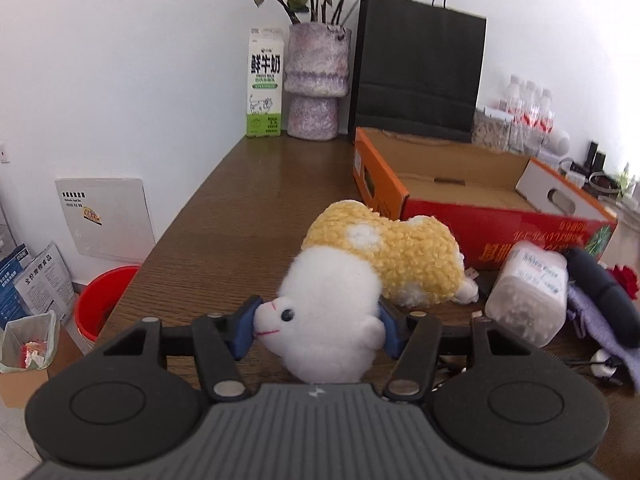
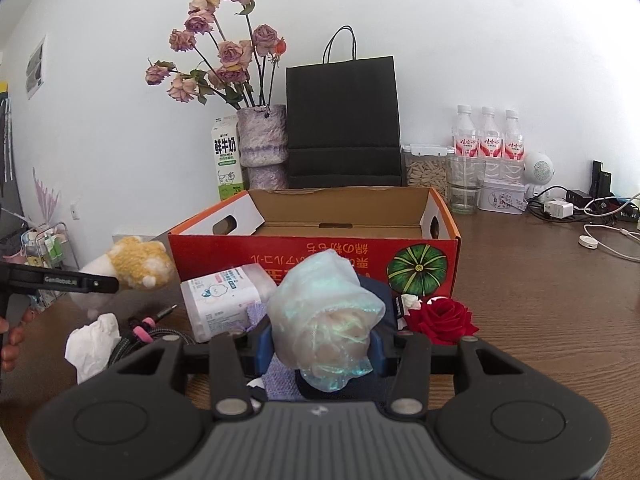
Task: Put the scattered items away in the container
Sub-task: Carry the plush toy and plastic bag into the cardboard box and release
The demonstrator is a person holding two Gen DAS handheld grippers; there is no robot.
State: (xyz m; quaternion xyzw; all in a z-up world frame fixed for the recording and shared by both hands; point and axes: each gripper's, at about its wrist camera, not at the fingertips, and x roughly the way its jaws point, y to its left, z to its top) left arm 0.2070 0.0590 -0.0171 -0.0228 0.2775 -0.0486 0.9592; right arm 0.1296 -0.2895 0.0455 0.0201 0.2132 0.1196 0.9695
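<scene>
Gripping the plush toy [image 1: 360, 280] by its white head, the left gripper [image 1: 318, 326] has both blue pads pressed into the fur, one at the snout, one at the back of the head; the toy's yellow woolly body lies on the wooden table [image 1: 248, 200] just ahead. Right of the toy, touching or nearly so, a clear tub of cotton swabs [image 1: 528, 296] lies tilted, with a purple cloth [image 1: 596, 316] and a black item beyond it. Behind these, the open red-and-orange cardboard box [image 1: 500, 232] stands on the table, inside looks bare. Milk carton [image 1: 264, 84], fuzzy vase [image 1: 316, 84] and black paper bag [image 1: 420, 68] line the wall.

Right wrist view: crumpled tissue [image 2: 94, 344] and coiled cable [image 2: 140, 336] at left, then the swab tub. The right gripper [image 2: 320, 346] is clamped on an iridescent wrapped bundle [image 2: 328, 316], held upright in front of the box's near wall. A red rose [image 2: 442, 320] lies just right of it, against the box front. Water bottles [image 2: 488, 136] stand far right.
</scene>
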